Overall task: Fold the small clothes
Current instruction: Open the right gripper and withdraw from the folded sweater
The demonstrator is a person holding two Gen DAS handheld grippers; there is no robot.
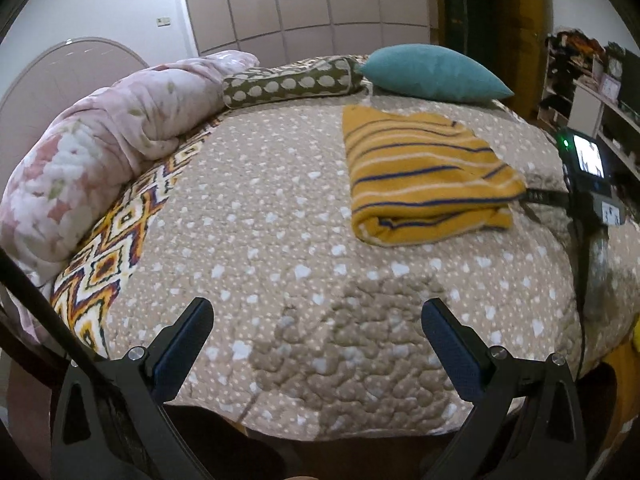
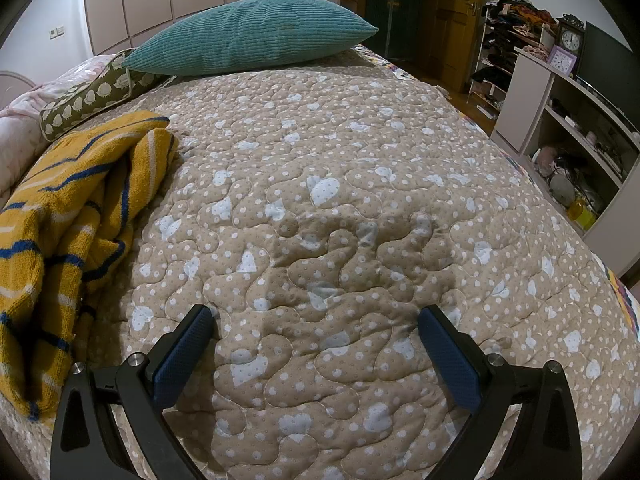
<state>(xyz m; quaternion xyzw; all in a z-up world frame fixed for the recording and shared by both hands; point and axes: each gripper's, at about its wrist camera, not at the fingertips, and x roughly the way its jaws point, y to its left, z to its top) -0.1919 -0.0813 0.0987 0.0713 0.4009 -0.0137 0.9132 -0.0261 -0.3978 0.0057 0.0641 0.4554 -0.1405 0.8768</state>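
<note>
The sweater (image 1: 428, 176) lies on the quilt (image 1: 260, 216), folded into a thick, roughly rectangular bundle. It is mustard yellow knit with thin dark blue and white stripes running across it. In the left wrist view its top layer lies fairly flat, and the near edge shows a rolled fold with layers stacked one on another. In the right wrist view the same sweater (image 2: 68, 216) looks looser along its side: an upper flap lifts and buckles, and dark gaps open between the layers.

Behind the sweater, towards the head of the bed, rests a teal pillow (image 1: 432, 72), well apart from it. Beside that pillow is a dotted olive bolster (image 1: 288, 82), and further off from the sweater a pink floral blanket (image 1: 100, 152) is heaped at the quilt's edge.

The left gripper (image 1: 318, 334) is released, its jaws spread wide over bare quilt on the near side of the sweater, nothing between them. The right gripper (image 2: 318, 338) is likewise released and empty, with the sweater just off to one side of it.
</note>
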